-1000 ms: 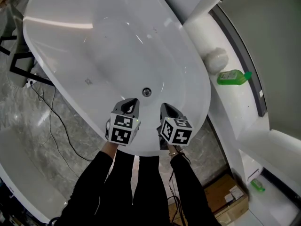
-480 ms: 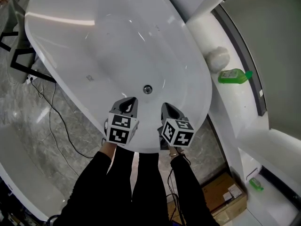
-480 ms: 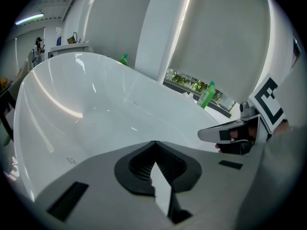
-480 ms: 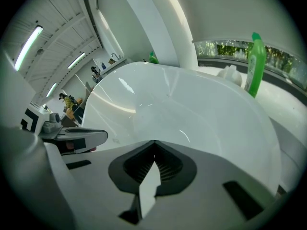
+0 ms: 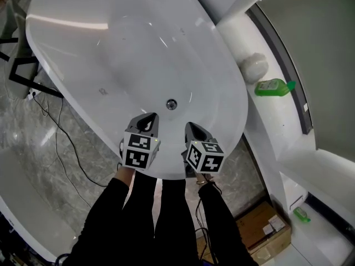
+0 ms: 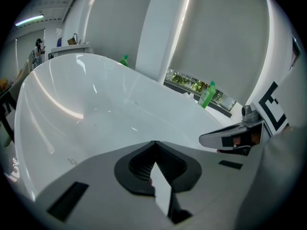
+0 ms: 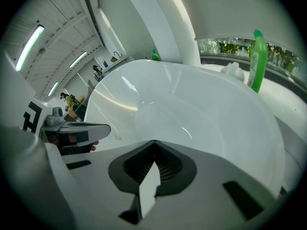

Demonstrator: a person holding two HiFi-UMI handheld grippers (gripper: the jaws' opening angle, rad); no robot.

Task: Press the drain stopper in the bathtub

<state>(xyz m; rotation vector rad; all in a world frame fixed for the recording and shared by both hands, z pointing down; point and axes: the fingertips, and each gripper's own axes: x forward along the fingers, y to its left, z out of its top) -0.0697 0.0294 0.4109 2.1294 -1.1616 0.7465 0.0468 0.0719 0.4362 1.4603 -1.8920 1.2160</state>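
One stopper (image 5: 171, 103) sits on the floor of the one tub (image 5: 100, 49), close to the end nearest the person. It is round, so it has no long side. The tub's long side runs from about 10 o'clock to 4 o'clock in the head view. The stopper is too small to tell if it is up or pushed down. So this could be just ahead of a push or just after one.

Two grippers hang side by side over the near rim of the tub, higher than the stopper. From the left gripper (image 5: 147, 118) the stopper lies at about 1 o'clock and lower down. From the right gripper (image 5: 191, 127) it lies at about 11 o'clock and lower down. So the stopper is between the two tips and a bit ahead of them. I think the left tip is a tiny bit nearer, but it is almost even. A tip that wants to reach the stopper must go forward and down.

Both grippers have their jaws pressed together and hold nothing. Each gripper view shows the tips meeting in a point, with only white tub past them.

Two green bottles show in the head view. One bottle (image 5: 274, 87) lies on the ledge at 3 o'clock from the tub, near one white round thing (image 5: 254, 66). The other bottle (image 5: 300, 215) is down at 5 o'clock.
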